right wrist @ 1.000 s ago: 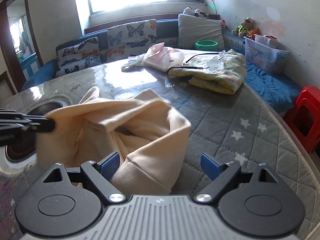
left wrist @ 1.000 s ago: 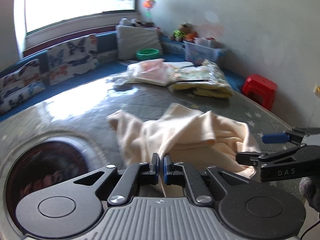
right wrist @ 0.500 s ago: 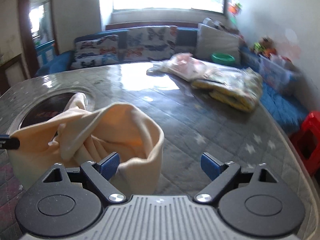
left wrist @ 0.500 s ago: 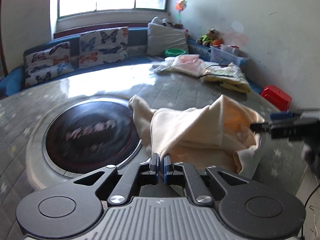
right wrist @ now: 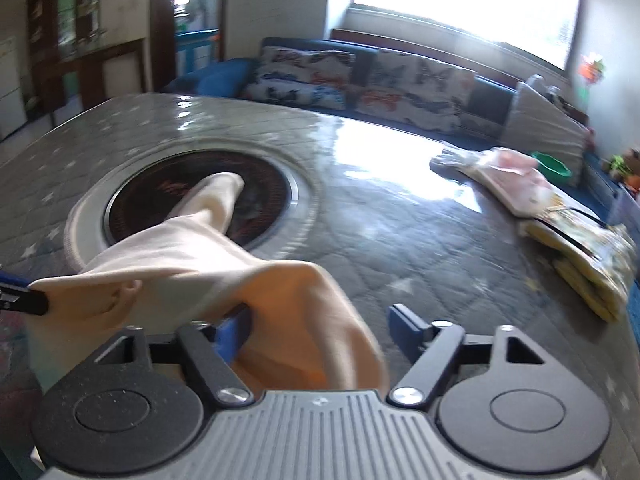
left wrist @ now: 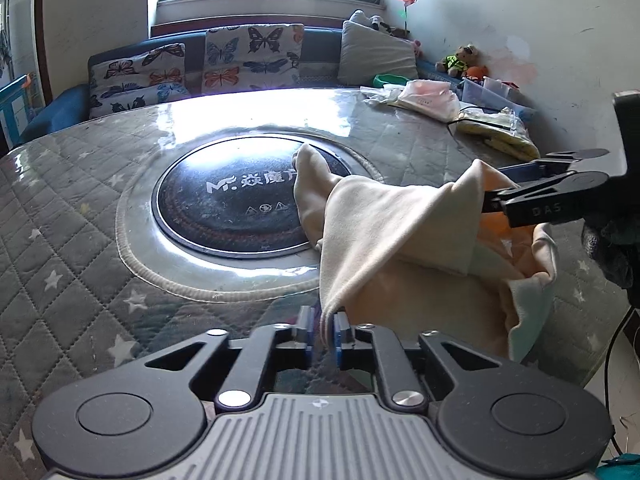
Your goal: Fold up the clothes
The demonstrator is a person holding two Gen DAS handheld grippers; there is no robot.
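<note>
The cream garment [left wrist: 400,216] lies at the near right edge of the quilted table [left wrist: 72,216], one sleeve reaching onto the round black cooktop [left wrist: 228,204] set in the table centre. The bunched folds hide its lower layers, and its right part drops out of sight past the table edge. The left gripper [left wrist: 322,328] has its blue pads almost closed, pinching a corner of the garment. The right gripper [right wrist: 320,324] has its jaws wide apart, with cloth draped over its left finger; the right wrist view is motion-blurred. The cooktop print reads "Mr." followed by characters partly covered by the sleeve. The right gripper's finger bears the letters "DAS". Folded clothes [left wrist: 496,136] sit at the far right edge.
</note>
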